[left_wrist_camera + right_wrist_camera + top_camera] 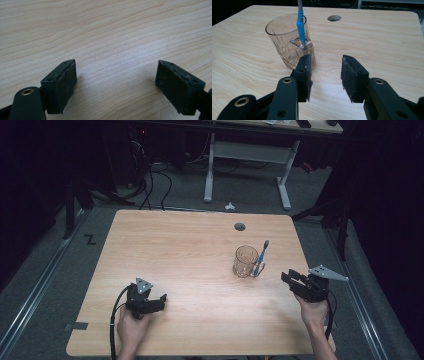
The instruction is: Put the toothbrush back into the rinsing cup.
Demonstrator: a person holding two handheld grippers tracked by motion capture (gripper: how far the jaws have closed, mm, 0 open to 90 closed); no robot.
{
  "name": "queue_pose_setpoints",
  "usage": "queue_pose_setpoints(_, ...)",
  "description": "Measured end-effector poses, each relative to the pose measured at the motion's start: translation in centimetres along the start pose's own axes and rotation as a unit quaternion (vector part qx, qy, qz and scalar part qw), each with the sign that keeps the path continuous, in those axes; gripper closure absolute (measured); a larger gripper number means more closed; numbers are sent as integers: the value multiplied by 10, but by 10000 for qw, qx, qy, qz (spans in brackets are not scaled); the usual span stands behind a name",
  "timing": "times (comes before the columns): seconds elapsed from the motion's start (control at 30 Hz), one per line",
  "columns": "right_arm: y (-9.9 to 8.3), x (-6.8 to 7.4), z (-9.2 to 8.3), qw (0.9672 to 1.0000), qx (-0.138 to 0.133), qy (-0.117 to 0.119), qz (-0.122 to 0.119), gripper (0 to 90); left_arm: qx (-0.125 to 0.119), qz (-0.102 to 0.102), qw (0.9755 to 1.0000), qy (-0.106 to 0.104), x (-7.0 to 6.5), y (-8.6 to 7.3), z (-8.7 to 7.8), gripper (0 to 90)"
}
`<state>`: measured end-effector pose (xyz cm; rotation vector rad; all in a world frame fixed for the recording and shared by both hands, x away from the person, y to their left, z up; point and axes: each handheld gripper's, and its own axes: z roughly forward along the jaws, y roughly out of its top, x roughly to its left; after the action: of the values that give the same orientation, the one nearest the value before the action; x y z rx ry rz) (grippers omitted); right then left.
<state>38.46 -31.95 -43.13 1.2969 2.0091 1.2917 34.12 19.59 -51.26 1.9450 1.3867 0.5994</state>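
worktop [190,270]: light wood top with a round cable hole [240,226] near the far edge, right of centre. Pretty bare otherwise.
glass [245,261]: clear tumbler with a cut pattern, standing upright on the right half of the worktop, a bit nearer than the hole. In the right gripper view it's [288,40] just ahead and to the left of the jaws.
toothbrush [261,257]: blue and grey, leaning tilted against the right side of the glass, lower end on the worktop, top end pointing up and away. From the right gripper view the blue handle [300,27] crosses in front of the glass wall, so it looks like it's outside the glass and touching it, but I can't say for sure from that angle.
right claw [290,279]: held in the person's right hand near the right edge of the worktop, pointing left and far towards the glass. Jaws are partly apart with nothing between them [325,75], just bare wood. The left jaw tip sits just beside the base of the glass in the gripper view; in the high view they're apart.
left claw [162,299]: held in the left hand on the near left part of the worktop, well apart from the glass, pointing right. Jaws stand wide apart [116,82], nothing in them, only wood grain beyond.
floor: grey carpet around the worktop, white desk legs and dark cables at the far side.
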Motion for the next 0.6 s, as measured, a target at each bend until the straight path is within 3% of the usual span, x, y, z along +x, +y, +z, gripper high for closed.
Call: queue_pose_setpoints(0.6,-11,-6,3,9999,62,-82,124,604,2,-1,10000,0,0,0,0,180)
